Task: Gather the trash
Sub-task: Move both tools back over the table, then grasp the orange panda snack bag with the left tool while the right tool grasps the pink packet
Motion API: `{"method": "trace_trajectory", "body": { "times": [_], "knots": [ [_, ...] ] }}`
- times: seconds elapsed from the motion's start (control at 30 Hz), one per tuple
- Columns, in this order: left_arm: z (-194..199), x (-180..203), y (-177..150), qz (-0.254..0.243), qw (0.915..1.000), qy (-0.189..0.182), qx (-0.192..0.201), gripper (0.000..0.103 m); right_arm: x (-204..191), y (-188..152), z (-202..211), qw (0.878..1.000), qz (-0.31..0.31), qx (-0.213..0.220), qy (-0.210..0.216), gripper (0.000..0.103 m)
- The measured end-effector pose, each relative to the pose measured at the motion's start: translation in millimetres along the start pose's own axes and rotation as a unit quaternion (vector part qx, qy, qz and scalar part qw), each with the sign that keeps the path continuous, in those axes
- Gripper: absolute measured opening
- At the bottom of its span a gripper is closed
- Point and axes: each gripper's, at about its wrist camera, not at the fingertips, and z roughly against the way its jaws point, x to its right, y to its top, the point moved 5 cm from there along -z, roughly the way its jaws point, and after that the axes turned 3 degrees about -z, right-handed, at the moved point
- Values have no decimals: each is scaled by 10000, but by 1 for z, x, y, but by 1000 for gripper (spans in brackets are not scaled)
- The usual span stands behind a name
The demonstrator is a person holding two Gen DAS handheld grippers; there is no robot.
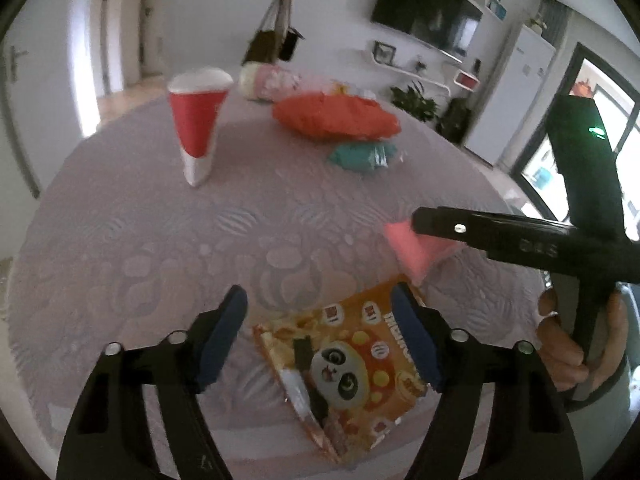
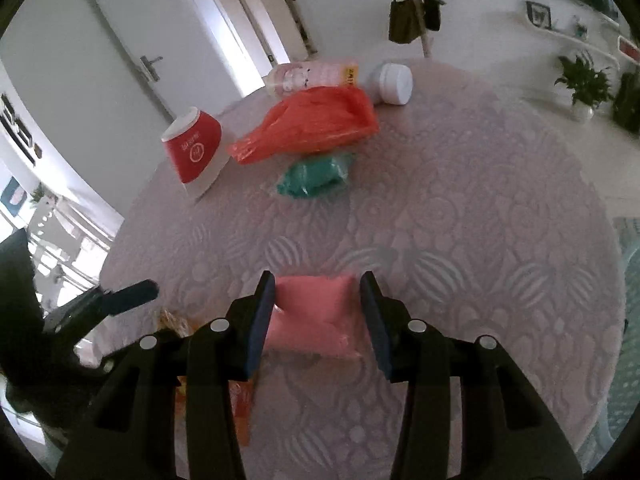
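Observation:
An orange snack wrapper with a panda [image 1: 344, 364] lies flat on the pale patterned tablecloth [image 1: 140, 248]. My left gripper [image 1: 320, 340] is open, its jaws hovering on either side of the wrapper. A pink packet [image 2: 312, 316] lies on the tablecloth [image 2: 480, 200]; my right gripper [image 2: 318, 320] is open with a jaw on each side of the packet, not squeezing it. In the left wrist view the right gripper [image 1: 424, 220] reaches in from the right over the pink packet [image 1: 412, 248]. The left gripper [image 2: 132, 294] shows at the left of the right wrist view.
Further back on the table are a red and white paper cup [image 1: 198, 120] [image 2: 196, 148], an orange-red plastic bag [image 1: 336, 116] [image 2: 312, 124], a teal packet [image 1: 360, 156] [image 2: 316, 180], a pink bottle lying down [image 2: 312, 76] and a white jar [image 2: 394, 84].

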Motion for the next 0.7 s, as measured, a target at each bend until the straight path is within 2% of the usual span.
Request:
{"method": "trace_trajectory", "body": {
  "times": [0.07, 0.13, 0.2, 0.33, 0.37, 0.4, 0.43, 0.47, 0.5, 0.53, 0.63, 0.67, 0.7],
  "knots": [
    [-4, -4, -4, 20, 9998, -17, -181, 49, 1, -8, 9, 10000, -1, -5, -47, 41],
    [-3, -6, -10, 58, 9997, -50, -228, 43, 1, -16, 15, 10000, 4, -28, -56, 41],
    [5, -8, -20, 81, 9995, -143, -257, 32, -2, -26, 23, 9999, 114, -16, -26, 41],
    [22, -8, -43, 69, 9978, -535, -387, 32, -10, -38, 36, 9993, 365, 72, -89, 41],
    [28, -4, -49, 25, 9971, -648, -399, 33, -14, -37, 39, 9982, 523, 179, -237, 45],
    [34, -1, -52, -69, 9970, -685, -353, 42, -19, -35, 42, 9957, 737, 320, -469, 61],
    [37, 1, -53, -162, 9973, -645, -297, 51, -19, -33, 45, 9939, 853, 387, -582, 70],
    [39, 3, -52, -257, 9982, -503, -213, 74, -21, -31, 45, 9928, 925, 427, -631, 72],
    [41, 6, -52, -317, 9988, -354, -136, 81, -22, -29, 43, 9923, 964, 433, -640, 72],
    [41, 8, -51, -360, 9989, -280, -92, 81, -23, -27, 43, 9924, 966, 419, -629, 72],
    [28, 32, -45, -477, 9970, -571, -228, 89, -18, -24, 41, 9935, 826, 439, -645, 72],
    [22, 36, -45, -581, 9969, -455, -278, 90, -15, -24, 41, 9940, 781, 448, -625, 72],
    [14, 40, -45, -703, 9970, -150, -296, 90, -13, -26, 41, 9943, 741, 445, -618, 72]
  ]
}}
